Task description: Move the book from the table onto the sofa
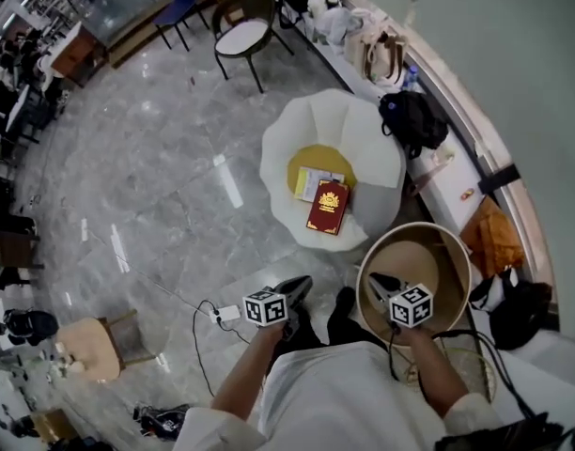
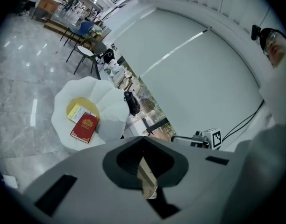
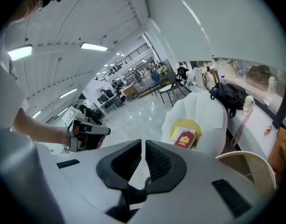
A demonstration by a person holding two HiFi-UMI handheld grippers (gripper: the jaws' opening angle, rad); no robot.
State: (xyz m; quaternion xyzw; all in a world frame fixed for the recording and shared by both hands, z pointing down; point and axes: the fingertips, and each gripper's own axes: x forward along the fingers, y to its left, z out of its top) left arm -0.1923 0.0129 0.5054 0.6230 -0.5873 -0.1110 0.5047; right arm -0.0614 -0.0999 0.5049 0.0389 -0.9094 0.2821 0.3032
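The red book (image 1: 328,207) (image 2: 85,128) (image 3: 186,138) lies flat on the yellow seat of the white petal-shaped sofa (image 1: 363,148) (image 2: 110,106) (image 3: 208,111), partly over a yellow-and-white booklet (image 1: 311,181). The round wooden table (image 1: 457,252) (image 3: 255,157) stands bare to the right of the sofa. My left gripper (image 1: 295,291) (image 2: 143,141) is held close to the person's body, well short of the sofa, shut with nothing in it. My right gripper (image 1: 381,285) (image 3: 143,146) hangs over the table's near rim, its jaws together and empty.
A black backpack (image 1: 414,120) leans on the white ledge behind the sofa. A dark chair (image 1: 242,36) stands farther back. On the marble floor at left lie a cable with a plug (image 1: 208,322) and a wooden stool (image 1: 90,346). A black bag (image 1: 513,308) sits right of the table.
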